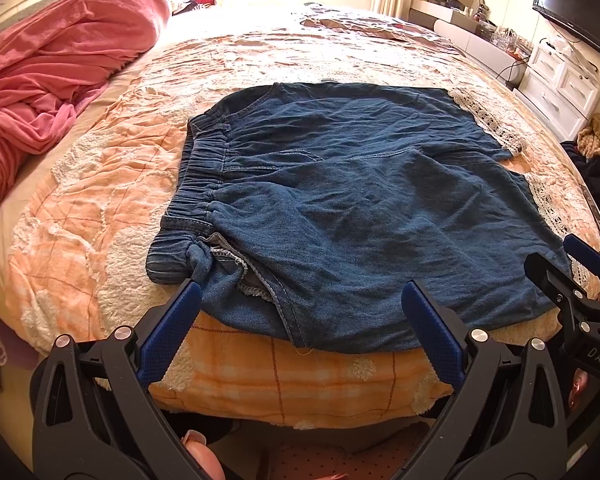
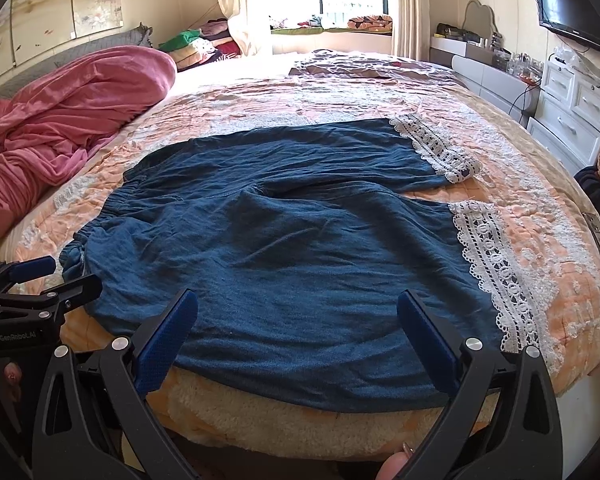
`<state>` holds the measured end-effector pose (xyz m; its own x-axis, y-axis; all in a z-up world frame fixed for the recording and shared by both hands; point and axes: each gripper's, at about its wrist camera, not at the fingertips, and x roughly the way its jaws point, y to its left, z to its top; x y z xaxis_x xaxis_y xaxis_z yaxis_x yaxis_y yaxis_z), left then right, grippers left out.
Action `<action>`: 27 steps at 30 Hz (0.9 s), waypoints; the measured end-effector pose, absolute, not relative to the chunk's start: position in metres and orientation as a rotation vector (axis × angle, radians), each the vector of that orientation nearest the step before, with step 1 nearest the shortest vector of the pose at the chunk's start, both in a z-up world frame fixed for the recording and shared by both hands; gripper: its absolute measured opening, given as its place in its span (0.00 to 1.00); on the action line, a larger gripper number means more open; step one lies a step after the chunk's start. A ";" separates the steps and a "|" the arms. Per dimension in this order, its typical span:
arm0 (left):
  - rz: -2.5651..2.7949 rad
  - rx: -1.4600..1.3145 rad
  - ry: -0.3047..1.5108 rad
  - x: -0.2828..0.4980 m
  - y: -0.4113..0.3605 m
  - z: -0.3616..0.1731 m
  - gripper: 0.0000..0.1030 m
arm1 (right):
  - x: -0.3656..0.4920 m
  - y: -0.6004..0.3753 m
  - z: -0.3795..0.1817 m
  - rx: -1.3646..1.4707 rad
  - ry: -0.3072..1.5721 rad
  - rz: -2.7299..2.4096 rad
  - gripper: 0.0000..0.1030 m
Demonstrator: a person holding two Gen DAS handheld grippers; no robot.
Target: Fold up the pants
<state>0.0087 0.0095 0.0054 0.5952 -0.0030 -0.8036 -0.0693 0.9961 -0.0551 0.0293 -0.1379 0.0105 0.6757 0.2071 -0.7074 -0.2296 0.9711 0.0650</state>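
1. The left gripper (image 1: 300,292) hangs at the near edge of the bed with its blue-padded fingers (image 1: 172,332) spread wide, nothing between them.
2. The right gripper (image 2: 298,300) is likewise spread, pinching nothing; its fingertips sit over the near hem of the cloth.
3. The blue denim pants (image 1: 340,208) lie flat on the bed just ahead of both tongs, their near edge reaching the bed's front rim.
4. The elastic waistband (image 1: 196,184) lies ahead and to the left of the left gripper, bunched at its nearest corner, close to the left fingertip.
5. The white lace cuffs (image 2: 496,272) lie ahead and to the right of the right gripper, the two legs side by side.
6. An orange checked quilt (image 1: 292,376) covers the bed beneath the pants.
7. A pink blanket (image 1: 48,68) is heaped far left of the left gripper, well apart from the pants.
8. White drawers (image 2: 572,108) and a wall television (image 2: 572,12) stand far right.
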 end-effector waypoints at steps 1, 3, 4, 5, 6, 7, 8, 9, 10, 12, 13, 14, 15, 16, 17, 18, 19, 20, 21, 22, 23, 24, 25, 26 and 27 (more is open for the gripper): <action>0.038 -0.083 0.933 0.009 0.010 0.005 0.92 | 0.030 -0.138 0.010 -0.027 0.792 0.246 0.96; 0.038 -0.082 0.933 0.009 0.010 0.005 0.92 | 0.031 -0.137 0.010 -0.030 0.793 0.247 0.96; 0.036 -0.083 0.934 0.010 0.011 0.005 0.92 | 0.031 -0.138 0.010 -0.029 0.794 0.248 0.96; 0.035 -0.082 0.936 0.011 0.011 0.004 0.92 | 0.032 -0.138 0.010 -0.027 0.794 0.248 0.96; 0.033 -0.084 0.936 0.012 0.011 0.004 0.92 | 0.033 -0.138 0.010 -0.023 0.794 0.250 0.96; 0.030 -0.087 0.937 0.014 0.013 0.004 0.92 | 0.034 -0.138 0.010 -0.022 0.798 0.252 0.96; 0.028 -0.086 0.937 0.015 0.013 0.004 0.92 | 0.036 -0.138 0.010 -0.022 0.801 0.257 0.96; 0.027 -0.084 0.938 0.016 0.014 0.005 0.92 | 0.038 -0.138 0.011 -0.020 0.802 0.265 0.96; 0.023 -0.083 0.939 0.020 0.016 0.005 0.92 | 0.042 -0.138 0.012 -0.019 0.803 0.274 0.96; 0.027 -0.090 0.941 0.027 0.021 0.007 0.92 | 0.050 -0.136 0.016 -0.027 0.803 0.296 0.96; 0.031 -0.099 0.937 0.032 0.027 0.009 0.92 | 0.057 -0.134 0.019 -0.037 0.799 0.305 0.96; 0.035 -0.106 0.932 0.037 0.032 0.012 0.92 | 0.065 -0.132 0.022 -0.050 0.797 0.322 0.96; 0.043 -0.112 0.926 0.045 0.041 0.015 0.92 | 0.073 -0.130 0.026 -0.060 0.795 0.337 0.96; 0.048 -0.115 0.924 0.053 0.049 0.017 0.92 | 0.080 -0.128 0.029 -0.069 0.790 0.347 0.96; 0.052 -0.117 0.920 0.058 0.054 0.019 0.92 | 0.092 -0.125 0.032 -0.084 0.790 0.365 0.96; 0.063 -0.118 0.916 0.066 0.061 0.021 0.92 | 0.105 -0.122 0.035 -0.092 0.799 0.385 0.96; 0.079 -0.105 0.916 0.078 0.071 0.022 0.92 | 0.115 -0.118 0.036 -0.100 0.810 0.400 0.96; 0.080 -0.092 0.917 0.088 0.078 0.023 0.92 | 0.129 -0.114 0.037 -0.107 0.821 0.426 0.96; 0.083 -0.080 0.922 0.098 0.085 0.023 0.92 | 0.142 -0.110 0.038 -0.101 0.827 0.443 0.96; 0.092 -0.073 0.930 0.106 0.090 0.022 0.92 | 0.153 -0.107 0.038 -0.100 0.833 0.450 0.96; 0.085 -0.072 0.941 0.116 0.097 0.021 0.92 | 0.167 -0.104 0.038 -0.110 0.839 0.459 0.96; 0.063 -0.075 0.948 0.127 0.105 0.020 0.92 | 0.179 -0.100 0.037 -0.121 0.843 0.467 0.96; 0.061 -0.073 0.953 0.135 0.111 0.018 0.92 | 0.191 -0.095 0.036 -0.140 0.851 0.471 0.96; 0.066 -0.071 0.963 0.145 0.117 0.016 0.92 | 0.206 -0.089 0.034 -0.163 0.857 0.487 0.96; 0.058 -0.072 0.970 0.152 0.121 0.013 0.92 | 0.217 -0.084 0.033 -0.172 0.860 0.497 0.96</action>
